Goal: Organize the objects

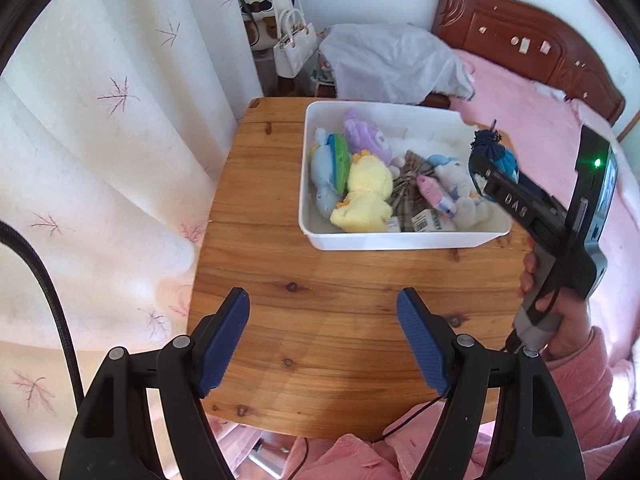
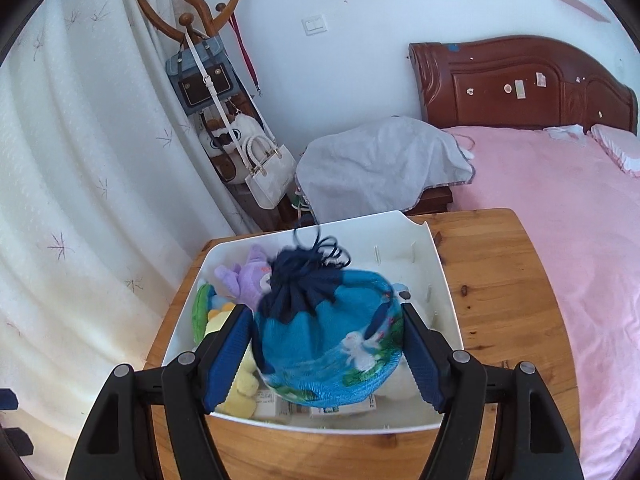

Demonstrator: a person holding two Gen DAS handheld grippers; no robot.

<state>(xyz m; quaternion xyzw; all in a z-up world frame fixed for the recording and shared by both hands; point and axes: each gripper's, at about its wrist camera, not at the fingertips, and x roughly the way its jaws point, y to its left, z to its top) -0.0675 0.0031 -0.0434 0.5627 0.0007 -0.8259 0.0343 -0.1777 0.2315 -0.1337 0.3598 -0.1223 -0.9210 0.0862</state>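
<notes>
A white bin stands on the wooden table and holds several plush toys, among them a yellow duck, a purple plush and a plaid pouch. My right gripper is shut on a blue drawstring pouch with a white rabbit picture, held above the bin. In the left wrist view the pouch hangs over the bin's right end. My left gripper is open and empty above the table's near part.
A bed with a pink cover lies to the right of the table. A grey cloth covers something behind it. A coat rack with bags and white curtains stand at the left.
</notes>
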